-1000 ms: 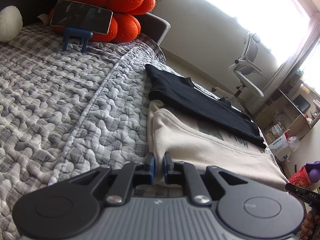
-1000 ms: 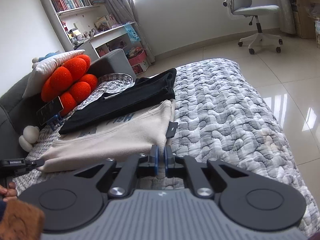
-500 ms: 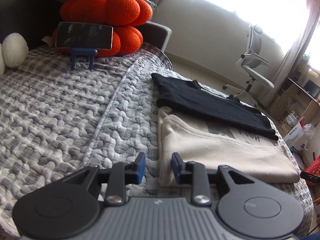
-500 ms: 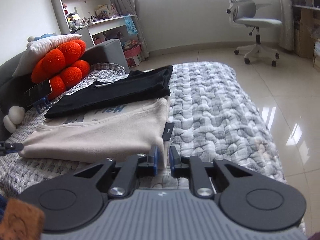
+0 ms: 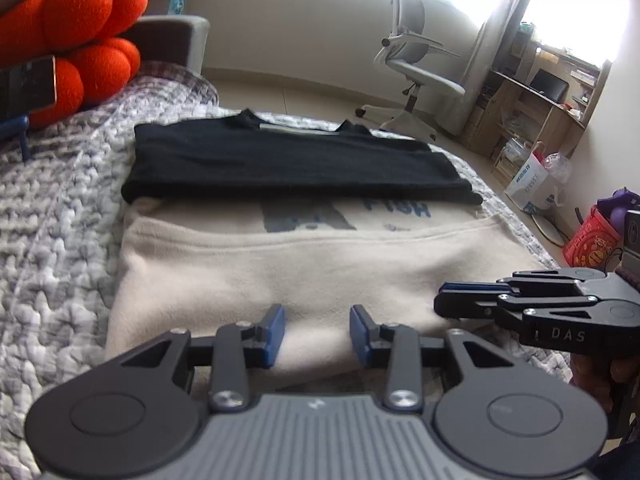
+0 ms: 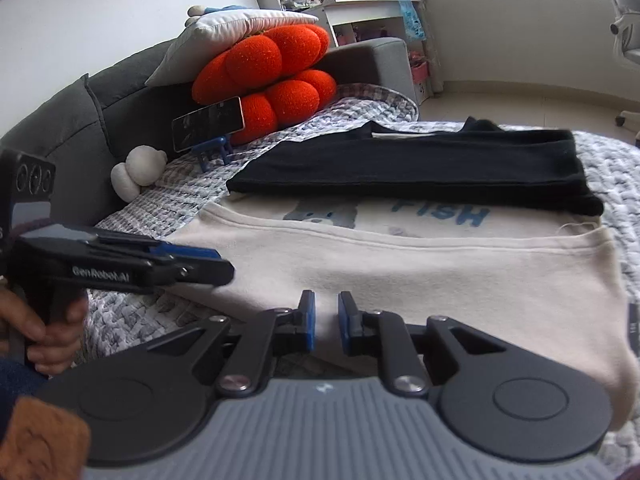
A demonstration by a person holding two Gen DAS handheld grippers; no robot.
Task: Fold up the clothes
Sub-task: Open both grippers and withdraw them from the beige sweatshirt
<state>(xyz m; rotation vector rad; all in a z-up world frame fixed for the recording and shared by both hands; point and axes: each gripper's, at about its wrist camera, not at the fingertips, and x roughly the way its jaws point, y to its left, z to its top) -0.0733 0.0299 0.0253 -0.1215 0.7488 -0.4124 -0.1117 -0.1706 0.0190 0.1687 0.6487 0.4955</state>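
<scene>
The cream sweatshirt before you is soft and thick, light enough to lift, and it will sag and bend wherever you do not support it, so I think you should take it by the near edge, one gripper toward each corner, and pinch through all layers. It lies flat on the grey quilted bed cover, already folded once across, with a blue printed picture and letters showing above the folded edge. A folded black garment lies on its far part, touching it. Your left gripper is over the near edge; its jaws have just been opening and now stand moderately wide, with nothing between them. Your right gripper is also at the near edge; its jaws have opened only a little, stand narrow, and hold nothing. Far to the left, an orange cushion and a phone on a blue stand rest by the sofa back.
</scene>
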